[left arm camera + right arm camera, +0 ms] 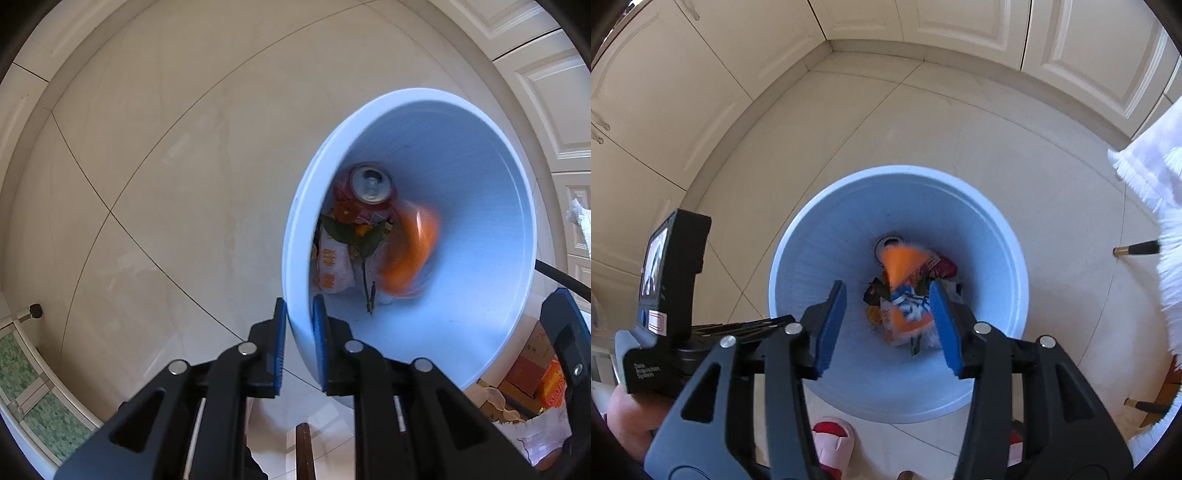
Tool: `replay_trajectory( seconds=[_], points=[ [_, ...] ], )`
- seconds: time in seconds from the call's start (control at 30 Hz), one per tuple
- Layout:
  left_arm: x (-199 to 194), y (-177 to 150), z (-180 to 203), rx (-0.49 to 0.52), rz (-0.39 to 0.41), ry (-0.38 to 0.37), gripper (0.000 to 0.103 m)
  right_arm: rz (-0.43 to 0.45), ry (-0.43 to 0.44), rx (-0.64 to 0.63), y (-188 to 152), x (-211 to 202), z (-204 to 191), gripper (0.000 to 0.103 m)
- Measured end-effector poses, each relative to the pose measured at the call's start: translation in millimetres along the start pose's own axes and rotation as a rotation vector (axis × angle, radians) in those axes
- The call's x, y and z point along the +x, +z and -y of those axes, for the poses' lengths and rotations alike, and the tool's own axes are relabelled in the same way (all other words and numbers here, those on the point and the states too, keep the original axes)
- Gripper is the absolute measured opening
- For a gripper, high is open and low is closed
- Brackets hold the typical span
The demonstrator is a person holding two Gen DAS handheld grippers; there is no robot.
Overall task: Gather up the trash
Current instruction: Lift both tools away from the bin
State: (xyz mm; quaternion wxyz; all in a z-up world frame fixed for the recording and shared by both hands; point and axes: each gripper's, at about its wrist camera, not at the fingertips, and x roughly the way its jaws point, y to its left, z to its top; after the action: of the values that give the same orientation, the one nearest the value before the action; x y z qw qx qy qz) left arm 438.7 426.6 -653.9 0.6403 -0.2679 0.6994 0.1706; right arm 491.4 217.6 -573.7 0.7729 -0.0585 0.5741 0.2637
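Note:
A light blue trash bin (480,206) stands on the tiled floor. My left gripper (300,349) is shut on the bin's near rim and tilts it. Inside lie a red can (369,188), a white and orange snack wrapper (332,269) and a wilted leafy stem (354,240). An orange packet (410,251) is blurred in mid-fall inside the bin. In the right wrist view my right gripper (886,325) is open and empty above the bin (820,254), and the orange packet (905,291) drops just below its fingers. The left gripper's camera body (665,295) shows at the left.
Cream cabinet doors (701,74) line the far walls. A white fringed cloth (1156,206) hangs at the right over dark table legs (1137,249). Cardboard boxes and a bag (528,373) sit beside the bin. A pink slipper (833,443) is near the bin's front.

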Motion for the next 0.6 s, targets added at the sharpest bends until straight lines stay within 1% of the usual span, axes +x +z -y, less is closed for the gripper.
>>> replay_trajectory(
  seconds=[0.03, 0.13, 0.27, 0.37, 0.4, 0.47, 0.53, 0.6],
  points=[
    [-1.2, 0.4, -0.4, 0.001, 0.000, 0.000, 0.014, -0.002, 0.003, -0.002, 0.0, -0.8, -0.5, 0.046],
    [14.7, -4.8, 7.1, 0.001, -0.003, 0.001, 0.014, 0.001, 0.004, 0.005, -0.4, -5.9, 0.5, 0.046],
    [17.2, -4.2, 7.7, -0.003, -0.027, 0.001, 0.015, 0.008, -0.012, 0.005, -1.5, -13.8, 1.2, 0.046],
    [16.2, -7.3, 11.6, 0.022, -0.013, 0.022, 0.018, 0.015, -0.026, 0.003, -1.1, -24.6, 0.1, 0.046],
    [14.2, -7.9, 12.7, 0.028, -0.012, 0.034, 0.021, 0.019, -0.035, -0.003, -1.7, -30.2, -0.6, 0.046],
    [7.0, -11.6, 14.8, 0.040, -0.004, 0.055, 0.038, 0.025, -0.050, -0.019, -1.7, -41.7, -1.5, 0.046],
    [-3.2, -16.0, 15.6, 0.052, 0.006, 0.067, 0.041, 0.040, -0.059, -0.029, -2.6, -57.5, -3.5, 0.046],
    [-22.1, -21.8, 14.9, 0.055, 0.018, 0.070, 0.043, 0.053, -0.064, -0.039, -3.6, -73.1, -7.6, 0.046]
  ],
)
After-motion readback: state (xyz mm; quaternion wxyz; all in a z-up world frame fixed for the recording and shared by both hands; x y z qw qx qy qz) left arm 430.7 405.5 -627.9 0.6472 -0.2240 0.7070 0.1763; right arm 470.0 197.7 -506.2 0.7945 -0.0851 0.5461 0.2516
